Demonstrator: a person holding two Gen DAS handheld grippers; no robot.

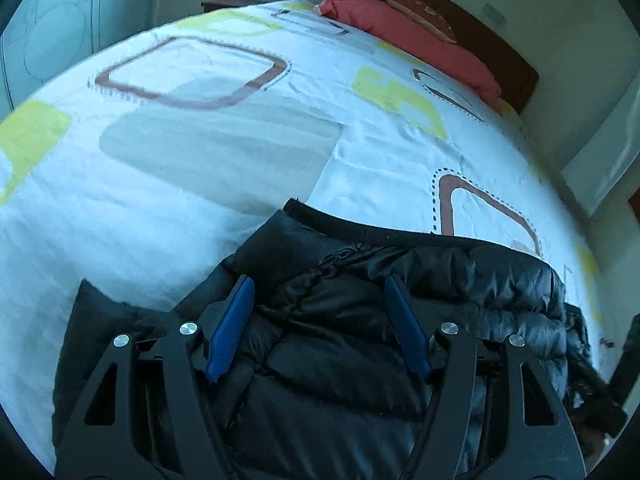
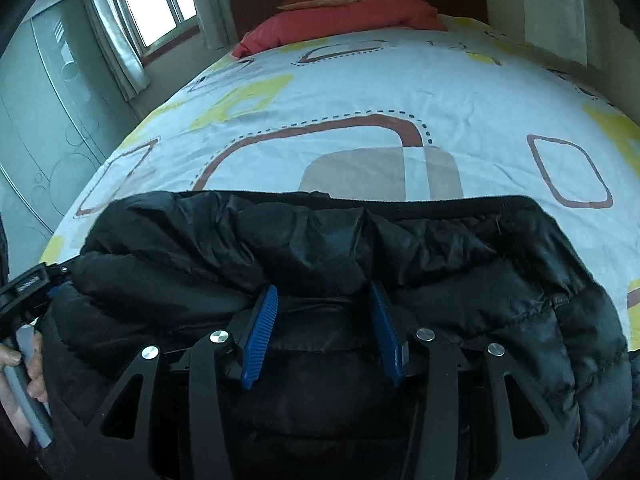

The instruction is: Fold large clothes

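Now both the left gripper (image 1: 320,284) and right gripper (image 2: 324,292) stand wide apart over the black puffer jacket (image 2: 320,248); behind it lie a patterned bedsheet (image 2: 360,88) and a red pillow (image 2: 344,18).

Both grippers spread open, held low and level.

The left gripper (image 1: 320,320) has its blue pads (image 1: 230,330) wide apart, nothing pinched between them. The right gripper (image 2: 322,328) has its jaws parted too, a little narrower. At the far left of the right wrist view, the person's left hand (image 2: 20,376) wraps a grey handle.
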